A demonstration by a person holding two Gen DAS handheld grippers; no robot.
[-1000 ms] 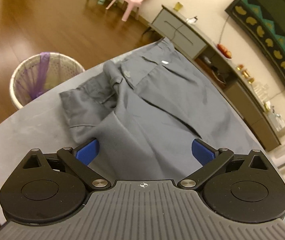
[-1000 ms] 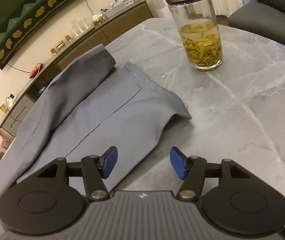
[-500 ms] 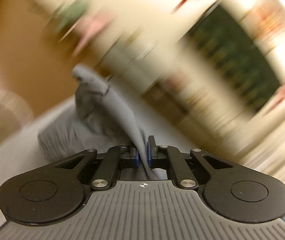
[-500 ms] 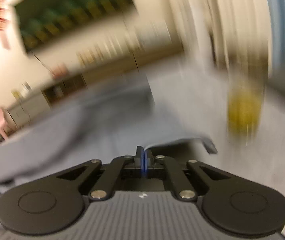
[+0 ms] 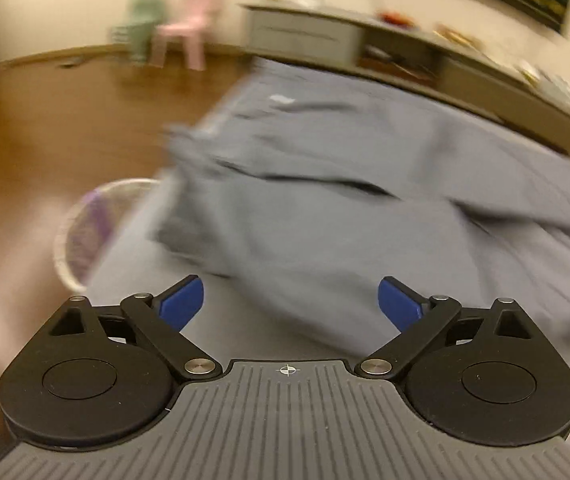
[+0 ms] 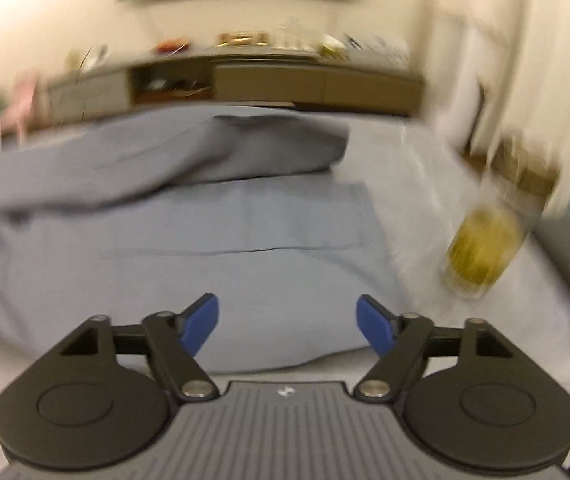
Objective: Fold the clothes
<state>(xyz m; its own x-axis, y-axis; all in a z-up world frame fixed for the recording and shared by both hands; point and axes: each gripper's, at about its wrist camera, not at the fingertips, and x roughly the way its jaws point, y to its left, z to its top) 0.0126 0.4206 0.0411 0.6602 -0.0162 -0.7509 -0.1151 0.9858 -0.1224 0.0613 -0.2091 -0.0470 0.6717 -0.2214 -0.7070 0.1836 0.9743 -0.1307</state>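
A: Nearest: left hand-held gripper (image 5: 291,299) and right hand-held gripper (image 6: 287,322), spread wide, empty; clamped on cloth half a second ago.

B: Beyond: grey trousers (image 6: 221,232) released, doubled lengthwise on counter (image 6: 425,184); tea jar (image 6: 485,244) just beside.

A: Meaning: one fold apparently laid.

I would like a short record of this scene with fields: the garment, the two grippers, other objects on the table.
garment: grey trousers lying on the table, partly folded over themselves
left gripper: open, holds nothing
right gripper: open, holds nothing
other object: glass jar with yellow-green contents, standing apart from the cloth
image quality: both views blurred
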